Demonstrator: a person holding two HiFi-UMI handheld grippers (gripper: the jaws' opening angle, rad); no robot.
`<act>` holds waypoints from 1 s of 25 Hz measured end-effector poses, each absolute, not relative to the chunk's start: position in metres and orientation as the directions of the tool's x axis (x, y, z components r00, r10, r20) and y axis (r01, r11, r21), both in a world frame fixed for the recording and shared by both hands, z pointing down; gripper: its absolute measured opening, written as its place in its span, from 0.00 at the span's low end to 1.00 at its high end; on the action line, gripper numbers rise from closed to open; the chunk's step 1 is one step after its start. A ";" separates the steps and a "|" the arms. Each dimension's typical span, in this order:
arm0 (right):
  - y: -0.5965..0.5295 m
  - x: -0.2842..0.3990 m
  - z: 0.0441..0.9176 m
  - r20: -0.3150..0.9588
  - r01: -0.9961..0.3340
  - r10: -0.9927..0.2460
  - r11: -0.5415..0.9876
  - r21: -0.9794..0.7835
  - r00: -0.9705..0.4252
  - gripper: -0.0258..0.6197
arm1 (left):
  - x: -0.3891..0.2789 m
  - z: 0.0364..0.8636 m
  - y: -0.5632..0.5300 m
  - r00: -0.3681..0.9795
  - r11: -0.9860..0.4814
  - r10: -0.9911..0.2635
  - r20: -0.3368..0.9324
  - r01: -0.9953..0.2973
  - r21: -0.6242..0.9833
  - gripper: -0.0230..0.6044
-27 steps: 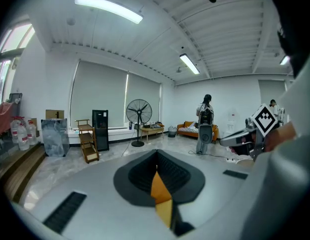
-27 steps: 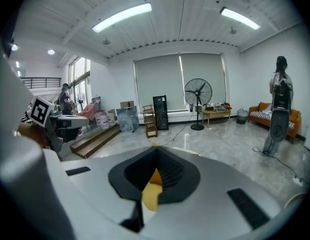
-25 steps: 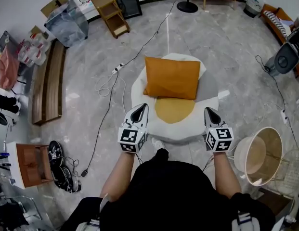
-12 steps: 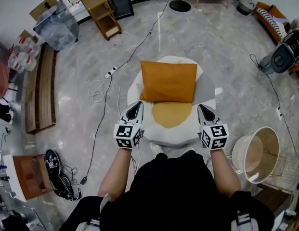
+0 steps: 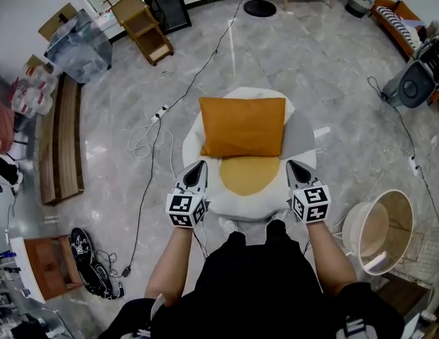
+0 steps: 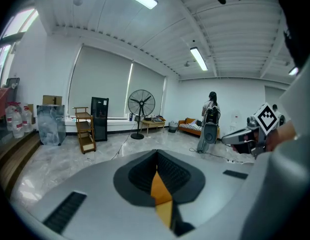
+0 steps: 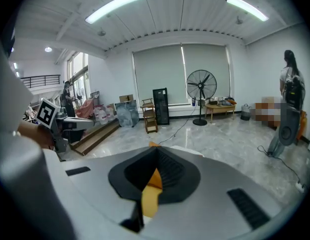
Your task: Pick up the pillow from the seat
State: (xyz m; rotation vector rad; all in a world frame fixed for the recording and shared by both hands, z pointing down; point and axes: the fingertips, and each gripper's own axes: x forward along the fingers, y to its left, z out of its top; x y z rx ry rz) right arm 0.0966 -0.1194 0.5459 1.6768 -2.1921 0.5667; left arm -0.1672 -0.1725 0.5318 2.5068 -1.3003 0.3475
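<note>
An orange pillow (image 5: pixel 242 126) lies flat on the far half of a round white seat (image 5: pixel 233 202) with a yellow middle patch (image 5: pixel 250 174). My left gripper (image 5: pixel 198 164) hovers over the seat's near left edge, jaws shut and holding nothing. Over the near right edge my right gripper (image 5: pixel 290 163) is also shut and empty. Both point toward the pillow and stop short of it. In the left gripper view the gripper (image 6: pixel 156 156) shows a sliver of orange below its shut tips. The right gripper view shows its gripper (image 7: pixel 155 151) the same way.
A woven basket (image 5: pixel 380 228) stands on the floor to the right of the seat. Cables (image 5: pixel 152 129) trail to the left, beside a wooden bench (image 5: pixel 60 143). A fan base (image 5: pixel 259 8) and wooden shelf cart (image 5: pixel 141 23) stand farther off. A person (image 6: pixel 211 111) stands in the background.
The person has stepped closer to the seat, so feet now show at its near edge. Both grippers remain shut on either side of the seat's front.
</note>
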 end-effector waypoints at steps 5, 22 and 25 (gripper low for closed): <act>-0.132 0.115 0.577 0.516 -0.964 -0.818 0.256 -0.068 -0.254 0.05 | -0.146 0.556 -0.182 0.526 -0.521 -0.750 0.402 -0.843 0.131 0.06; -0.223 0.145 0.765 0.549 -0.923 -0.749 0.231 -0.307 -0.370 0.95 | -0.130 0.753 -0.261 0.367 -0.370 -0.724 0.584 -0.921 0.121 0.99; -0.242 0.154 0.811 0.587 -0.927 -0.727 0.202 -0.315 -0.357 0.95 | -0.131 0.791 -0.283 0.359 -0.362 -0.710 0.606 -0.924 0.124 0.99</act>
